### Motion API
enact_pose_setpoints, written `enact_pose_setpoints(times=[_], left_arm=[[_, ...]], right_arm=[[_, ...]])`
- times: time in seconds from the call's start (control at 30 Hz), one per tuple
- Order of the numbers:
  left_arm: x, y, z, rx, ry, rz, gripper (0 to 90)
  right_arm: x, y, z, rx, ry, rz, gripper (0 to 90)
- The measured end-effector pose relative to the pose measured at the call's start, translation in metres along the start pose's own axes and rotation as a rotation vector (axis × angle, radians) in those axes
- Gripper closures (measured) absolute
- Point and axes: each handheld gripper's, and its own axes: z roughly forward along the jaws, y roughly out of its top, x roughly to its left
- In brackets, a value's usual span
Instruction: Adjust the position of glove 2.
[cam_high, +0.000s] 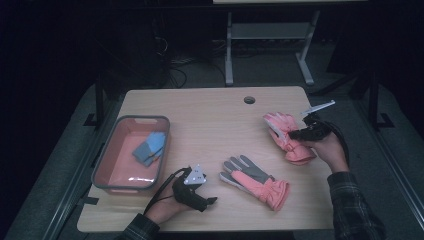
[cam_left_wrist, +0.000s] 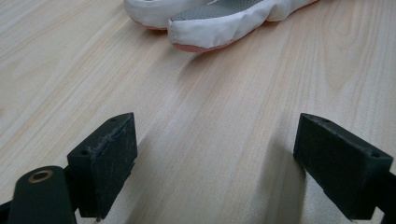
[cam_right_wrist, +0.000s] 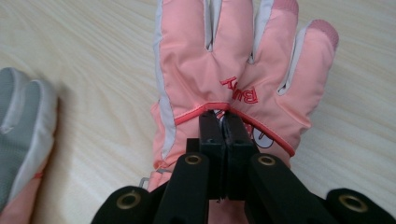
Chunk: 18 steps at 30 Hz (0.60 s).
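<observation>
Two gloves (cam_high: 256, 182) (cam_high: 287, 136) lie right of the tray (cam_high: 107, 155) on the table (cam_high: 210, 115).

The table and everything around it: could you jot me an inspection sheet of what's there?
Surface: light wood table, with a round hole near the far edge.
Job's things: pink glove pinched at its back; second glove lying flat, grey palm up.
Clutter: red-lined tray at left, blue cloth inside.
Grippers: right gripper shut on pink glove; left gripper open, low over bare wood.
Cables: black cable trails from left gripper.
Surroundings: dark room, another desk's legs behind.
</observation>
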Motion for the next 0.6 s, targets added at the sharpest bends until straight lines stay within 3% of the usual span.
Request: enact_pose_setpoints(times=[0.13,0.6], left_arm=[[0.000,0.000,0.000,0.000,0.000,0.000,12.7],[0.000,0.000,0.001,-0.007,0.004,-0.003,12.7]], right_arm=[[0.008,0.002,-0.014,-0.026,0.019,-0.009,88.6],[0.055,0.001,-0.045,-0.053,0.098,-0.115,88.5]])
